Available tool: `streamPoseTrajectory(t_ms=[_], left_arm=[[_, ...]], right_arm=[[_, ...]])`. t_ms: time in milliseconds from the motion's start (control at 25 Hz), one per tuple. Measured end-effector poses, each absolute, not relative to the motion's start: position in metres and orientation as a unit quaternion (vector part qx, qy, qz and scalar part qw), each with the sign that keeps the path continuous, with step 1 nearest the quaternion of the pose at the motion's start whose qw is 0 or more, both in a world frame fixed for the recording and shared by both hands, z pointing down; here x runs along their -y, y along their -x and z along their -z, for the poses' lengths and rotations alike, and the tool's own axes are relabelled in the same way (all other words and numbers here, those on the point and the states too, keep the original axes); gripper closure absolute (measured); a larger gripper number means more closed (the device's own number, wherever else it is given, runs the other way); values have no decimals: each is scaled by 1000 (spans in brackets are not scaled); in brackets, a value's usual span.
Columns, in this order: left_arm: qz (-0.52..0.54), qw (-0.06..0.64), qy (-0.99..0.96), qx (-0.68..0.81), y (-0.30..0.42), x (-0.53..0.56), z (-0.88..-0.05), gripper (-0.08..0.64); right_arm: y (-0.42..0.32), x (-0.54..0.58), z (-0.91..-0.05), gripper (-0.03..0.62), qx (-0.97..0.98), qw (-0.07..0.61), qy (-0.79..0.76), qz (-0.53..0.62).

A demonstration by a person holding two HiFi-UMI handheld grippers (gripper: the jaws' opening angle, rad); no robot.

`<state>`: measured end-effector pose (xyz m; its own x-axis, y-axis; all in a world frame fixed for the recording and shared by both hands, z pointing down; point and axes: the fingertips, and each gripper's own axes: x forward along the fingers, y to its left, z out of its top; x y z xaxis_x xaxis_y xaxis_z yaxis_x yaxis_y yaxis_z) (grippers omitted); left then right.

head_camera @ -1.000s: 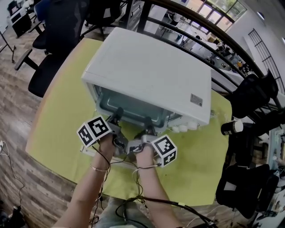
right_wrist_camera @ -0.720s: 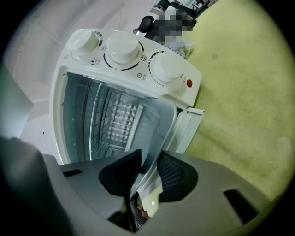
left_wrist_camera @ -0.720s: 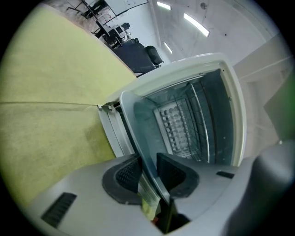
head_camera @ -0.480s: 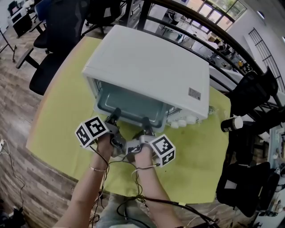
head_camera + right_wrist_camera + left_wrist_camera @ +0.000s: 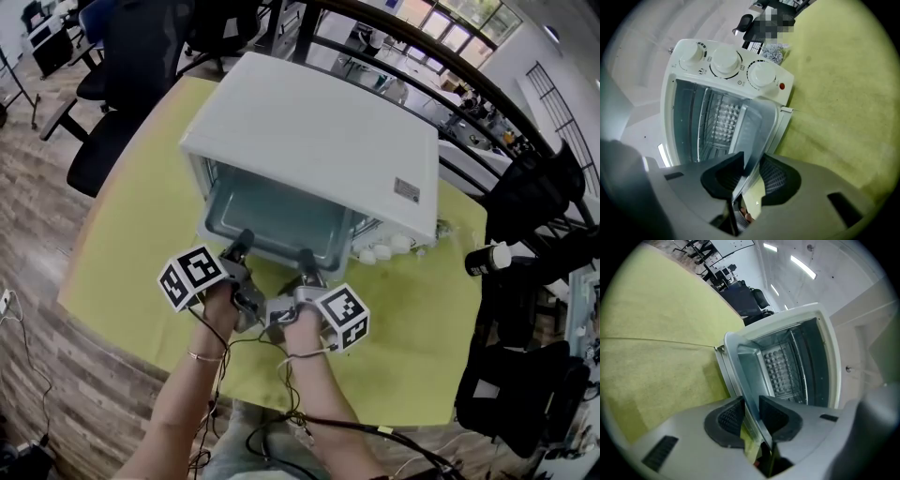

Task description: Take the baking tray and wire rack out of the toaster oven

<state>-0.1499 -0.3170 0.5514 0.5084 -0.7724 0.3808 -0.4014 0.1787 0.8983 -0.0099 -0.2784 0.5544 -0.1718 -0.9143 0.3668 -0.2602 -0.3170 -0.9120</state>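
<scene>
Now, head view, oven: the oven stands on the yellow table, its open mouth facing near.
Head view, tray: the tray sticks partway out of the mouth, and its far end lies under the oven's roof.
Head view, grippers: the left gripper is at the left of the tray's near rim and the right gripper at the right, near each other.
Left gripper view, jaws: clenched on the tray's thin near rim, which runs between the two pads.
Left gripper view, oven: the cavity gapes beyond the tray. The white door appears folded down beside and below it.
Right gripper view, jaws: likewise clamped on the rim, one pad on each face of the metal.
Right gripper view, rack: thin wires deep in the cavity look like the rack, seated in the oven with nothing touching it. I cannot tell its exact slot.
Right gripper view, knobs: three white knobs sit on the panel to the right of the mouth.
Done, by my reading: the door is open, both grips are set on the tray and the tray is part of the way out.
Left to do: draw the tray fully clear and set it on the table, then take hold of the rack and bring it out too.
</scene>
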Motion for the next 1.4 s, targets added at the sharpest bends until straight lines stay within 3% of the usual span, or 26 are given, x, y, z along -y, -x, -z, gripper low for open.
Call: streamPoseTrajectory(t_ms=[1400], left_arm=[[169, 612, -613, 470, 171, 237, -543, 472]], right_arm=[[32, 202, -547, 494, -519, 268, 553, 594]])
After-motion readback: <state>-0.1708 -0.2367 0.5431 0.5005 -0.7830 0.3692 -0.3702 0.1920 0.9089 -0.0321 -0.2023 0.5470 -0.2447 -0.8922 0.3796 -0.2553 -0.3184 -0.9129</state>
